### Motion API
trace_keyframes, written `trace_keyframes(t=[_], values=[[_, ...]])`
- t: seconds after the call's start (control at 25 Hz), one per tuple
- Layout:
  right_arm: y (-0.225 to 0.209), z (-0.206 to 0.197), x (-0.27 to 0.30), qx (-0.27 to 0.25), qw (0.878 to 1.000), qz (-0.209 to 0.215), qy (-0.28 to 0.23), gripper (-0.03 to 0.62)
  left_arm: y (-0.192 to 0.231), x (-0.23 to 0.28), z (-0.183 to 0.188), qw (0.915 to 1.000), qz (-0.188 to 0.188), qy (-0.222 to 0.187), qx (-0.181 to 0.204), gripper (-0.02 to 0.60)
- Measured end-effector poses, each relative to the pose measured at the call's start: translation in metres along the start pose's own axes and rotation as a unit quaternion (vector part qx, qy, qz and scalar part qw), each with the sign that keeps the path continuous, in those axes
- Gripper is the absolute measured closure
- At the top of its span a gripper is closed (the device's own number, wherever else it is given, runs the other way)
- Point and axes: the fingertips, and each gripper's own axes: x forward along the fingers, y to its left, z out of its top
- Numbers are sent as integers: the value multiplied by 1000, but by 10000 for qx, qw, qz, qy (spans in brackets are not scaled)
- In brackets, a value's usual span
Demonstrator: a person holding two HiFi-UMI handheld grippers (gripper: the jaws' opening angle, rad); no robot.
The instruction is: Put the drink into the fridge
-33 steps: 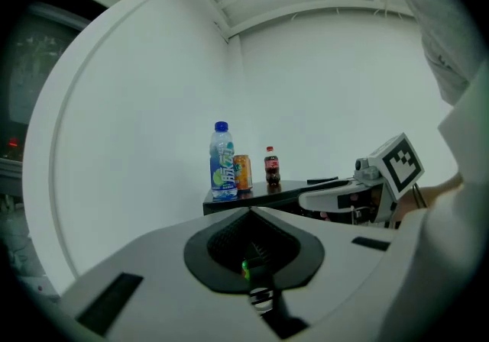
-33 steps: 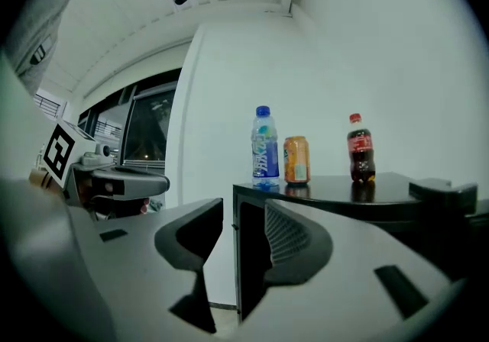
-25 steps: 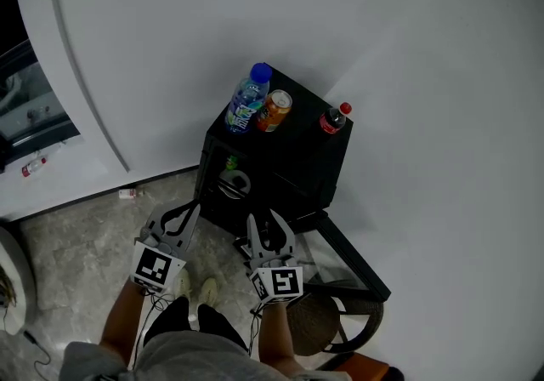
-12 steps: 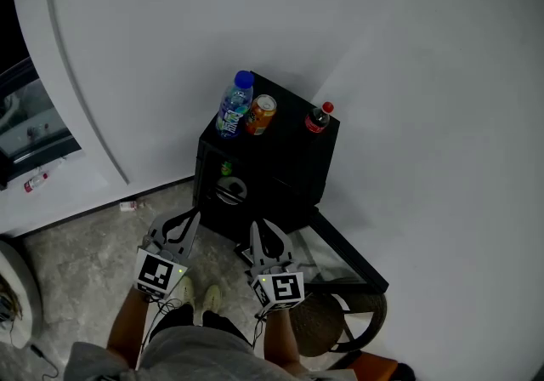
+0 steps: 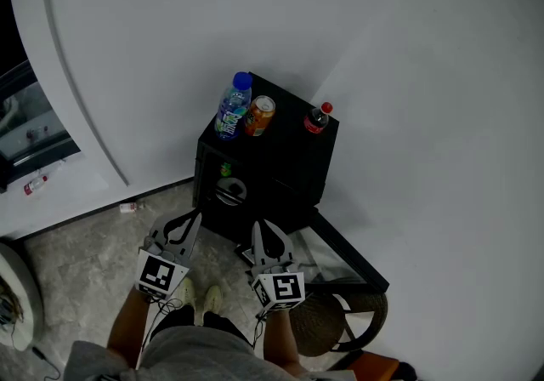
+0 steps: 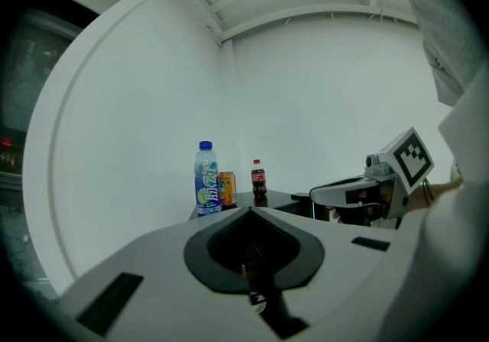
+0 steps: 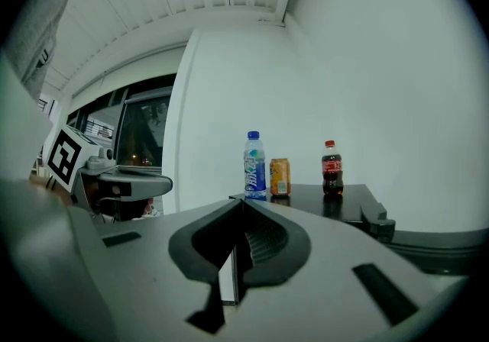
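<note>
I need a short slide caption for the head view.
Left gripper and just-closed, empty right gripper face a black fridge bearing a water bottle, orange can and cola bottle.

The black fridge [image 5: 285, 145] carries a water bottle [image 5: 231, 109], orange can [image 5: 258, 116], cola bottle [image 5: 315, 120].

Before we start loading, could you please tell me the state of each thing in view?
Fridge: door swung open.
Water bottle: upright, capped, on the fridge.
Can: upright on the fridge.
Cola bottle: upright, capped, on the fridge.
Left gripper: jaws shut, empty.
Right gripper: jaws just closed, empty.
</note>
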Motion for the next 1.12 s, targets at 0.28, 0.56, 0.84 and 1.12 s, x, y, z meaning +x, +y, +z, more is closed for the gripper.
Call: trace_keyframes(t=[0.28, 0.56, 0.84, 1.12], values=[[-3, 0, 3, 59, 10000, -38, 24, 565, 5, 2, 8, 9999, -78, -114, -81, 577], [-1, 3, 20, 182, 9998, -58, 16, 565, 22, 3, 0, 9999, -45, -55, -135, 577], [4, 16, 45, 206, 9997, -98, 4, 565, 50, 6, -7, 10000, -19, 57, -50, 577], [3, 60, 80, 77, 9997, -86, -228, 565, 80, 8, 7, 9999, -10, -171, 13, 577]])
